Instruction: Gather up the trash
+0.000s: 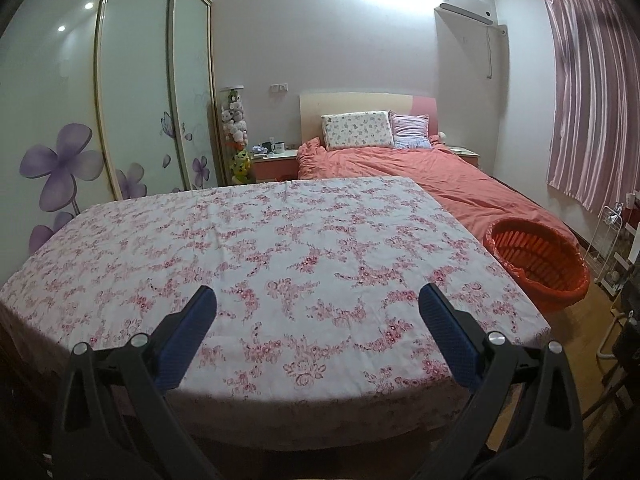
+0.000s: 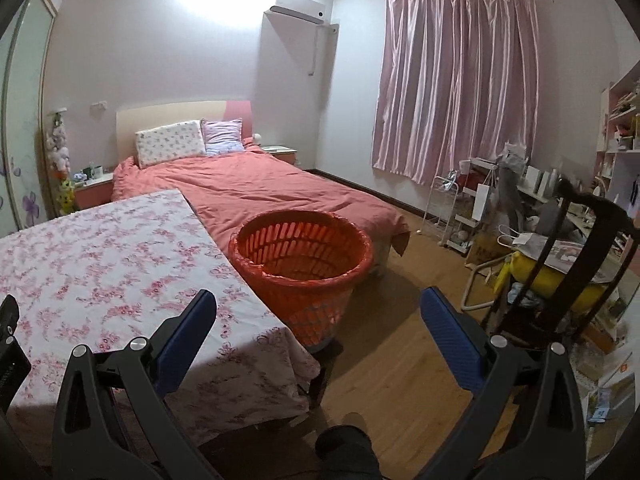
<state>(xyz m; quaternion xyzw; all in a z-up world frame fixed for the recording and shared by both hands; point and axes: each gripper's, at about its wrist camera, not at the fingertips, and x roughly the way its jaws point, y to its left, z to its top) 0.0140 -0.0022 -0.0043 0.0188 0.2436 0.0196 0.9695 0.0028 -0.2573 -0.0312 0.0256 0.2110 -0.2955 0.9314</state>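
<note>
An orange slatted basket (image 2: 302, 248) lined with a thin red bag stands on the floor beside the table's right edge, also seen in the left wrist view as the basket (image 1: 538, 262). The table (image 1: 248, 248) wears a white cloth with pink flowers, and I see no trash on it. My left gripper (image 1: 318, 300) hovers open over the table's near edge, blue pads wide apart, nothing between them. My right gripper (image 2: 318, 304) hangs open over the table's right corner (image 2: 280, 344) and the wooden floor, in front of the basket, holding nothing.
A bed (image 2: 256, 188) with a coral quilt lies behind the table. A dark chair (image 2: 576, 248) with a yellow cushion and cluttered shelves (image 2: 616, 140) fill the right side. A wardrobe (image 1: 120, 100) with flower doors stands left. Wooden floor (image 2: 400, 360) lies open in front of the basket.
</note>
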